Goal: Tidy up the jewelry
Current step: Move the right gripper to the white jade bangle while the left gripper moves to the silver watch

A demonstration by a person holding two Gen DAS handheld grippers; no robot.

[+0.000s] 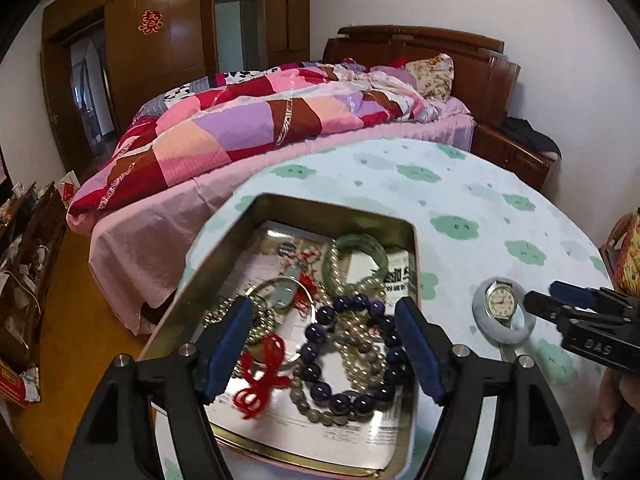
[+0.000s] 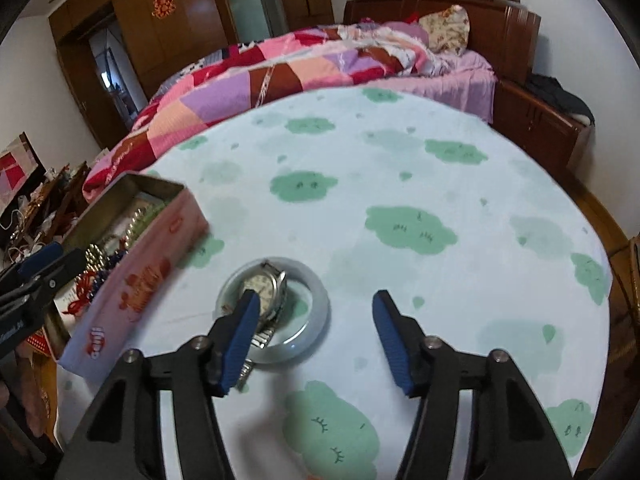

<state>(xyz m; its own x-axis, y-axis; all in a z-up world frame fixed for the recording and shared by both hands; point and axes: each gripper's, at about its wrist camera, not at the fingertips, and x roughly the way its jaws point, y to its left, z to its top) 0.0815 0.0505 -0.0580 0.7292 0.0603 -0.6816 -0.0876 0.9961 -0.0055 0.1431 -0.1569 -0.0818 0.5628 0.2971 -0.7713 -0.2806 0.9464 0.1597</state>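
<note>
A: What does the jewelry look like?

B: Most of it lies tangled in an open metal tin (image 1: 414, 264) on the table (image 1: 460, 200), which wears a pale cloth with green cloud shapes; a dark purple bead bracelet (image 1: 320, 390) lies nearest the camera, a red knotted cord (image 1: 262, 380) left of it, a green bangle (image 1: 356, 244) further back, pearly strands between.

A: And outside the tin?

B: A pale bangle (image 2: 316, 292) lies flat just right of it; a round-faced wristwatch (image 2: 266, 286) rests inside and across it, its metal band trailing over the rim.

A: The tools?

B: The left gripper (image 1: 324, 344) hangs above the tin, jaws spread, holding nothing; the right gripper (image 2: 314, 338) is likewise wide open and empty, its left finger over the watch.
</note>
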